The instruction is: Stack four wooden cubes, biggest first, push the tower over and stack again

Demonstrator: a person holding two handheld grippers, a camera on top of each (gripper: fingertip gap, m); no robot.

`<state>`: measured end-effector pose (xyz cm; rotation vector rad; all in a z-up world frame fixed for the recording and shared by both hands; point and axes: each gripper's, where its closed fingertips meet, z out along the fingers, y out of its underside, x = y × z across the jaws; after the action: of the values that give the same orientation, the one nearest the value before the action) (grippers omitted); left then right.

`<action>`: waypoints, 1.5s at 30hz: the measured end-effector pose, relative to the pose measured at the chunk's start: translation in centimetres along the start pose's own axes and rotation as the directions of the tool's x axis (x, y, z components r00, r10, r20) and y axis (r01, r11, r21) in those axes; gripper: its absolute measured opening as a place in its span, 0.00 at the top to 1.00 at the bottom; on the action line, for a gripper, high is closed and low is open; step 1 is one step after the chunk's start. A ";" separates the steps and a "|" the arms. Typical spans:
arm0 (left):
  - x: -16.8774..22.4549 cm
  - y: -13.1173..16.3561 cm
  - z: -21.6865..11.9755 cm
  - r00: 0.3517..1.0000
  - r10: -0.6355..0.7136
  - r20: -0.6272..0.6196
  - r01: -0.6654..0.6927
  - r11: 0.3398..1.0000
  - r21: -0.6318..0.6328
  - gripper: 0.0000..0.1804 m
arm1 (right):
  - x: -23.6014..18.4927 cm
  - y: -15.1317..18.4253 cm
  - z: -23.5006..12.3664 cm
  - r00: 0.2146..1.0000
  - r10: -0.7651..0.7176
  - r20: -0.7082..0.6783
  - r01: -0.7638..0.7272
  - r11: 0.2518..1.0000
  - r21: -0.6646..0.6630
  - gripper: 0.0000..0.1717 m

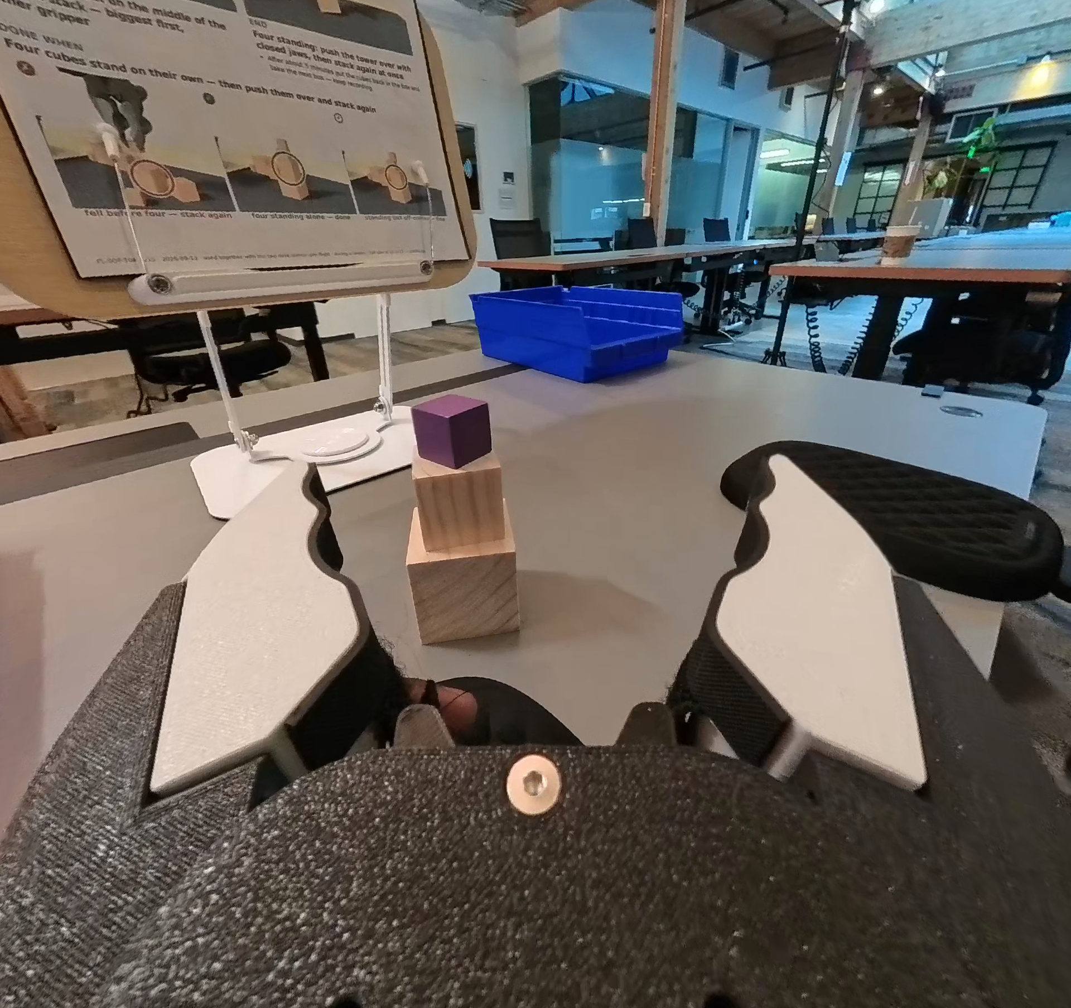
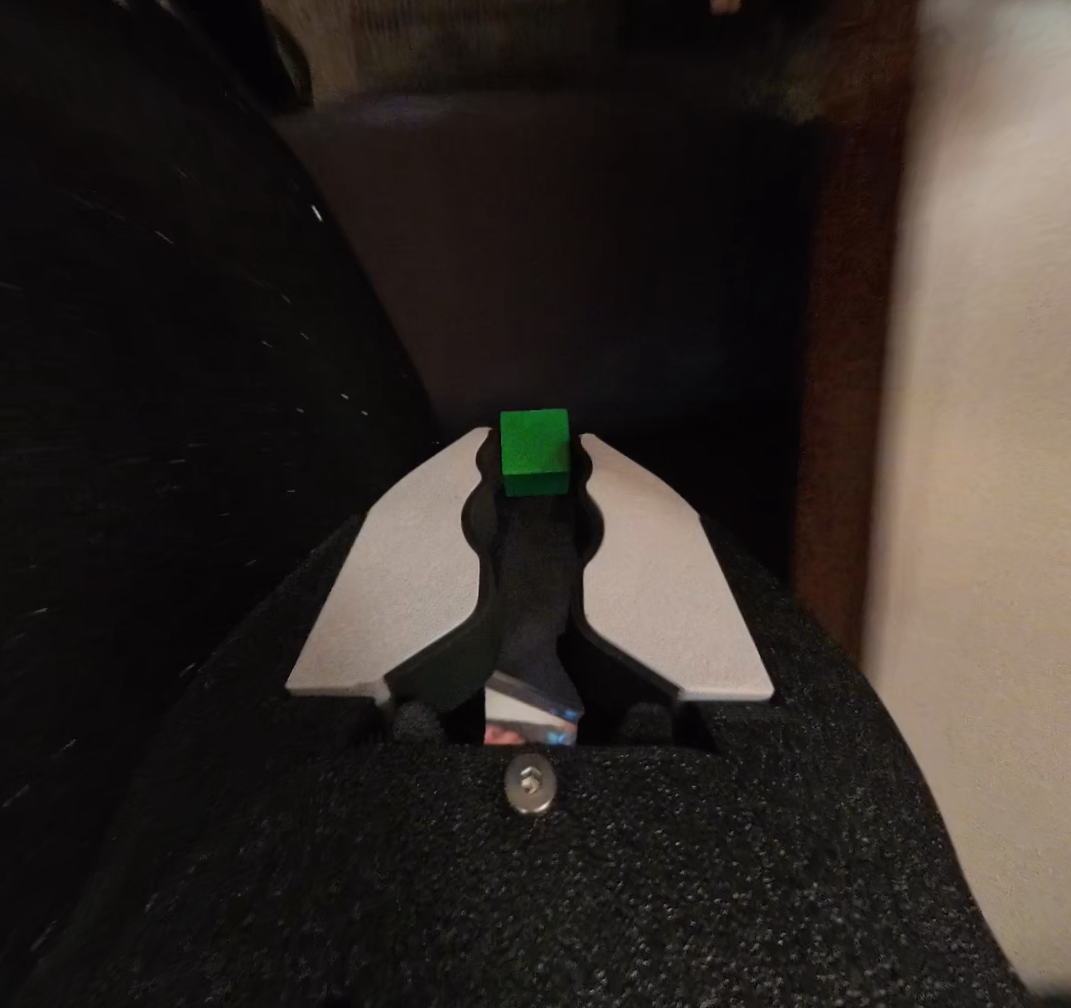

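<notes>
In the left wrist view a stack of three cubes stands on the grey table (image 1: 666, 458): a large wooden cube (image 1: 462, 592) at the bottom, a smaller wooden cube (image 1: 458, 508) on it, and a purple cube (image 1: 452, 429) on top, turned a little. My left gripper (image 1: 530, 476) is wide open and empty. The stack stands between its fingers, nearer the left one, and touches neither. In the right wrist view my right gripper (image 2: 533, 447) is shut on a small green cube (image 2: 533, 450), held at the fingertips, with both pads against its sides.
A blue bin (image 1: 574, 331) sits at the table's far edge. A white stand (image 1: 278, 458) with an instruction sheet (image 1: 232, 111) is at the far left. Desks and chairs lie beyond. The right wrist view is blurred, with a dark panel (image 2: 579, 256) and a pale surface (image 2: 985, 458).
</notes>
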<state>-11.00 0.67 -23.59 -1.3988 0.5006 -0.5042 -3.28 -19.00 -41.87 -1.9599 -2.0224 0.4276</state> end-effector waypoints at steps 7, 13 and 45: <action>-0.2 0.0 -0.1 1.000 -0.008 0.012 0.008 1.000 0.003 0.27 | 8.5 -7.4 -15.3 0.996 0.017 -0.083 0.007 0.959 0.284 0.87; -0.4 0.2 0.0 0.999 -0.028 0.023 0.028 1.000 -0.012 0.25 | 20.1 -12.5 -18.6 0.998 -0.018 -0.055 0.038 0.923 0.384 0.87; -0.8 0.4 0.2 0.996 -0.089 0.004 0.090 0.995 -0.034 0.26 | 26.5 -13.8 -13.5 0.986 -0.125 0.114 0.072 0.919 0.388 0.87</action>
<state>-11.47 1.36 -23.99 -1.4597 0.4479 -0.5684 -11.22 7.26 -23.83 -1.6223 -1.9261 0.8817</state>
